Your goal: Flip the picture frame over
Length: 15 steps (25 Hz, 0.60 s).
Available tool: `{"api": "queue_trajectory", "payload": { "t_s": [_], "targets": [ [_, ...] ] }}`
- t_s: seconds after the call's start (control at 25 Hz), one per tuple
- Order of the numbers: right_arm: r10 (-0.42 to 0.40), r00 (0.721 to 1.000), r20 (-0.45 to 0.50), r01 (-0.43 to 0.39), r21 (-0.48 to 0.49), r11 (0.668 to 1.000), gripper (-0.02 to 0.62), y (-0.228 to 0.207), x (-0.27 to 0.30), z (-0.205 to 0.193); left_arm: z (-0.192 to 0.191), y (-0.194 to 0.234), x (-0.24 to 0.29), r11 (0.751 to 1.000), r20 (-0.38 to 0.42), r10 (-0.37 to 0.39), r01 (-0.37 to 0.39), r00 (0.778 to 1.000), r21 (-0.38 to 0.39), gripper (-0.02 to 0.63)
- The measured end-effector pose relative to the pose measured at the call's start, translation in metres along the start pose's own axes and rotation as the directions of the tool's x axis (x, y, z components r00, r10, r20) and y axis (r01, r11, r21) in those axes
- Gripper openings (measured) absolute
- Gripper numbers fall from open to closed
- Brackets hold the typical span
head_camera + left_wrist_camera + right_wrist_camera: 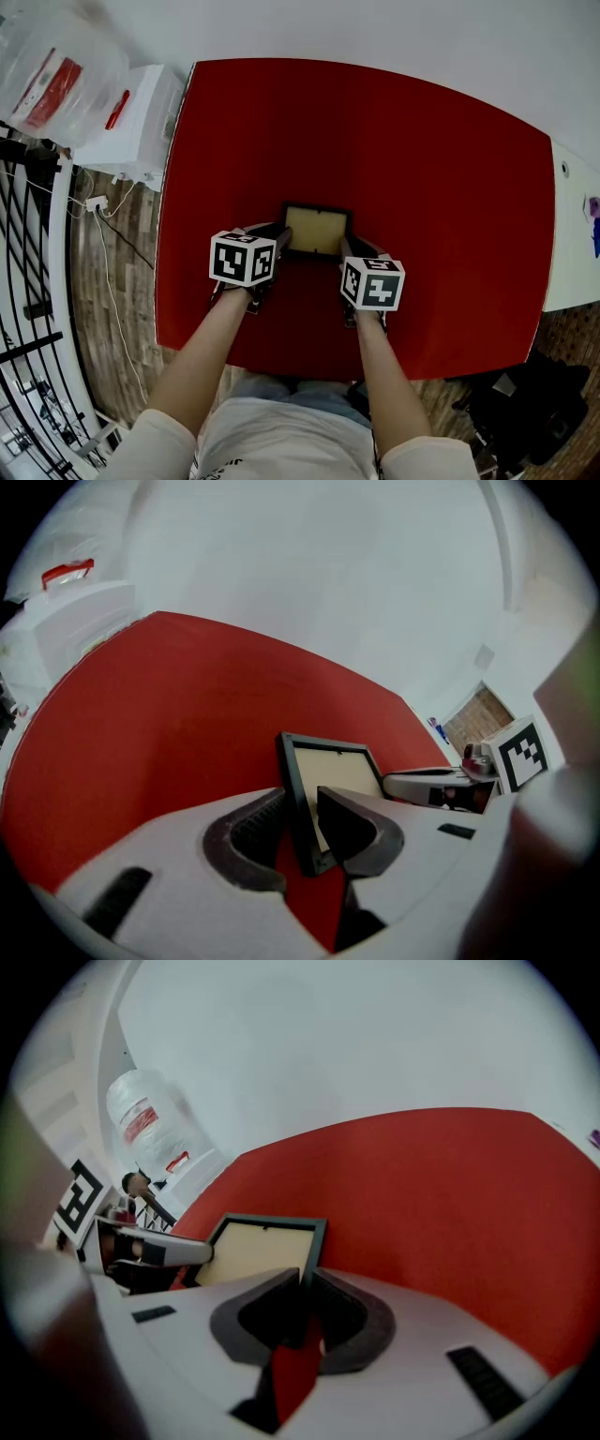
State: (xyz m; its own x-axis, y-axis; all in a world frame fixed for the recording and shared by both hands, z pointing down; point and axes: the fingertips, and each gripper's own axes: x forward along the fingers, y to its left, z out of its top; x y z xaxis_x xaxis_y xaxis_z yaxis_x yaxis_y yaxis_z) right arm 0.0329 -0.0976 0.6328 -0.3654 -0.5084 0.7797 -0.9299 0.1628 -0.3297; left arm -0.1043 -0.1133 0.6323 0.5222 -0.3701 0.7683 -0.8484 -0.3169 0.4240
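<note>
Red matte table (375, 122) fills most of the head view, with white wall beyond it and wood floor (112, 281) along its left side. Near the table's front middle sits the frame (317, 232), a small rectangle whose long axis runs left to right across the person. It shows a thin black rim around a flat, pale tan panel (dull like board, with no shine). A tiny dark mark on the panel's far edge is too small to make out. I cannot tell whether the frame lies flat or is tipped up a little. In the left gripper view its left rim shows some thickness.

The left gripper (302, 827) has its jaws apart on either side of the frame's left rim. A gap shows between the outer ribbed pad and the rim, so nothing is pinched. The right gripper (307, 1302) has its jaws drawn together on the frame's right rim at the near corner, clamping it, and the pads hide that corner. Both grippers are white plastic with dark grey ribbed pads, and both slope down and away from the person.

At the top left a clear plastic jug (56, 75) with a red label is cut off by the picture's edge, beside a white stand (141, 122). A black heap (534, 403) at the lower right is too dark to identify.
</note>
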Motion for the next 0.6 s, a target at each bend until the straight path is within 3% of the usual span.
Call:
{"api": "queue_trajectory", "payload": {
  "t_s": [0.12,0.2,0.6],
  "targets": [
    [-0.014,1.0,0.003,0.014,-0.019,1.0,0.046,-0.0016,0.0007,0.0004,0.001,0.0081,-0.0005,0.997,0.006,0.055,-0.055,0.998,0.051,0.076],
    [-0.012,1.0,0.005,0.012,-0.018,1.0,0.045,-0.0025,0.0008,0.0005,0.0014,0.0086,0.0,0.999,0.01,0.043,-0.043,0.999,0.031,0.029],
    [-0.044,0.999,0.007,0.044,-0.068,0.997,0.046,-0.0023,0.0003,0.0006,0.004,0.0084,0.0024,0.998,0.019,0.047,-0.047,0.999,0.038,0.029]
  ]
}}
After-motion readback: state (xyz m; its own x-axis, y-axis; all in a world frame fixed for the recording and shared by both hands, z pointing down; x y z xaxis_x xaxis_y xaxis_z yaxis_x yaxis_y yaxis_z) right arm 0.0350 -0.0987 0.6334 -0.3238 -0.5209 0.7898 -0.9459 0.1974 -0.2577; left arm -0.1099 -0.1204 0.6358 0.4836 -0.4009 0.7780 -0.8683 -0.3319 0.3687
